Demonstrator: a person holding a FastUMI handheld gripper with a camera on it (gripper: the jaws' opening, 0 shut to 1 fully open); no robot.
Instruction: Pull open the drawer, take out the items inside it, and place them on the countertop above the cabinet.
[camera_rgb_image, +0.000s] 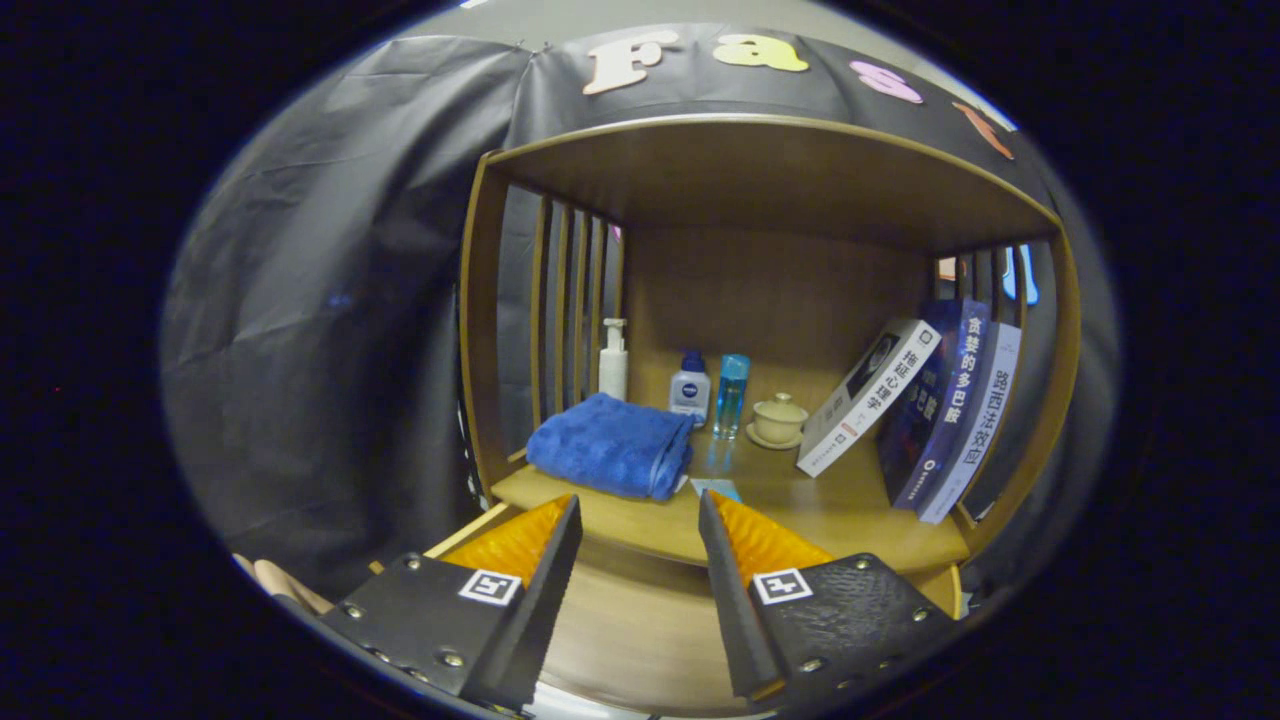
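My gripper (640, 522) is open, and nothing sits between its fingers. It hovers just in front of the wooden cabinet's countertop (850, 520). Below the countertop's front edge the drawer (640, 620) stands pulled out; its bare wooden floor shows between and below the fingers, with its side rims (468, 530) at left and right. A small pale blue item (716, 488) lies on the countertop's front edge, just beyond the fingertips. The near part of the drawer is hidden by the fingers.
On the countertop are a folded blue towel (612, 445), a white pump bottle (613, 362), a small white bottle with a blue cap (690, 388), a clear blue bottle (731, 395), a lidded cup on a saucer (779, 420) and leaning books (935, 415). A shelf roof (770, 170) hangs overhead and slatted walls close both sides.
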